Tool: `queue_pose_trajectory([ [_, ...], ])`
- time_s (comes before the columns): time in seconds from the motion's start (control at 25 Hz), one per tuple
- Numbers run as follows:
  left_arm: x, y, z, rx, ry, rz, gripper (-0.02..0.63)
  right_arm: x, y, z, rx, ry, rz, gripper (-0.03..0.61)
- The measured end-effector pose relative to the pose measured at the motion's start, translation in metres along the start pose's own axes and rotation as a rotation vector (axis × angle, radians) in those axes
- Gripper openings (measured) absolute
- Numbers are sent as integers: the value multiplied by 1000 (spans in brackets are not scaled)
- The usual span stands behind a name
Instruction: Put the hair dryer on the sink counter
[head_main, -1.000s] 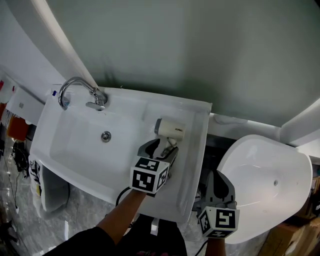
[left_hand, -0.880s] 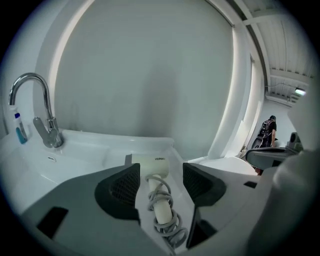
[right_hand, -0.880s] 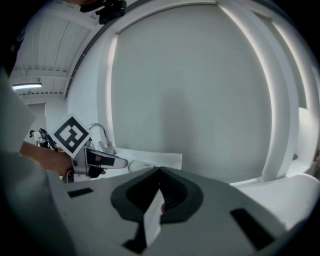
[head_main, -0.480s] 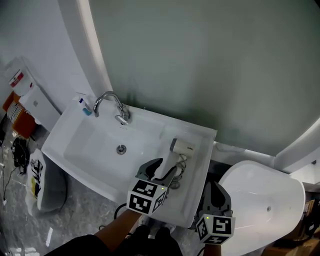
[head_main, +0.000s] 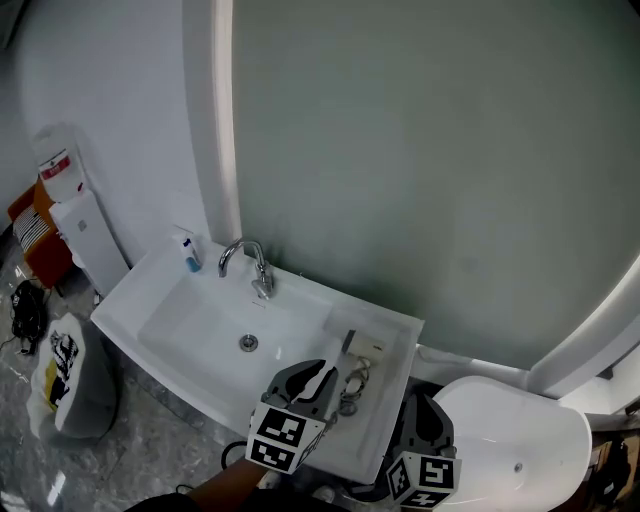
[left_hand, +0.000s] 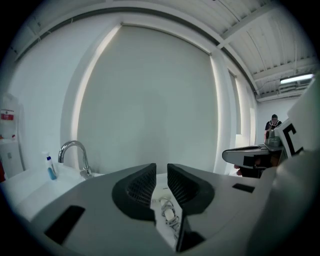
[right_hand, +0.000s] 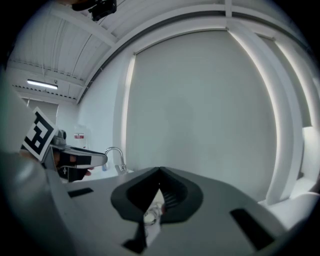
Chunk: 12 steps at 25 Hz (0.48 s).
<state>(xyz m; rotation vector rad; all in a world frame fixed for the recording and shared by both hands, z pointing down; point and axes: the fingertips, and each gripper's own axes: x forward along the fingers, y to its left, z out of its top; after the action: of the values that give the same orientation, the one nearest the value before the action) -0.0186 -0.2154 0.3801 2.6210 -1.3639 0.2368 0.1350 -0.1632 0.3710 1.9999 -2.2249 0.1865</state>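
**Hair dryer on the counter, both claws empty**

Nearest, the left gripper (head_main: 316, 378) hangs over the counter's front. Its jaws have just been closing to a slim gap with nothing between them, and they partly hide the coiled cord (head_main: 352, 380). The right gripper (head_main: 425, 408), jaws together, sits beside the toilet (head_main: 520, 440). Beyond, the hair dryer (head_main: 363, 347) lies on the sink counter (head_main: 378, 415). Farther back are the faucet (head_main: 250, 262) and a blue-capped tube (head_main: 190, 255).

A chrome tap (head_main: 250, 262) is curving forward beside a glowing vertical light strip (head_main: 222, 130); a small blue-and-white tube (head_main: 190, 253) is standing just left of it; a white toilet (head_main: 510, 440) is sitting at lower right; a white bag (head_main: 62, 380) is slumping on the grey floor (head_main: 20, 470) at left.
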Motion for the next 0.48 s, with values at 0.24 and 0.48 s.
queue_pose_trajectory([
  [0.24, -31, 14, 26, 16, -80, 38, 29, -1, 19, 17, 7, -36, 27, 21],
  [0.48, -34, 21, 25, -17, -108, 55, 20, -6, 30, 31, -3, -78, 30, 21],
])
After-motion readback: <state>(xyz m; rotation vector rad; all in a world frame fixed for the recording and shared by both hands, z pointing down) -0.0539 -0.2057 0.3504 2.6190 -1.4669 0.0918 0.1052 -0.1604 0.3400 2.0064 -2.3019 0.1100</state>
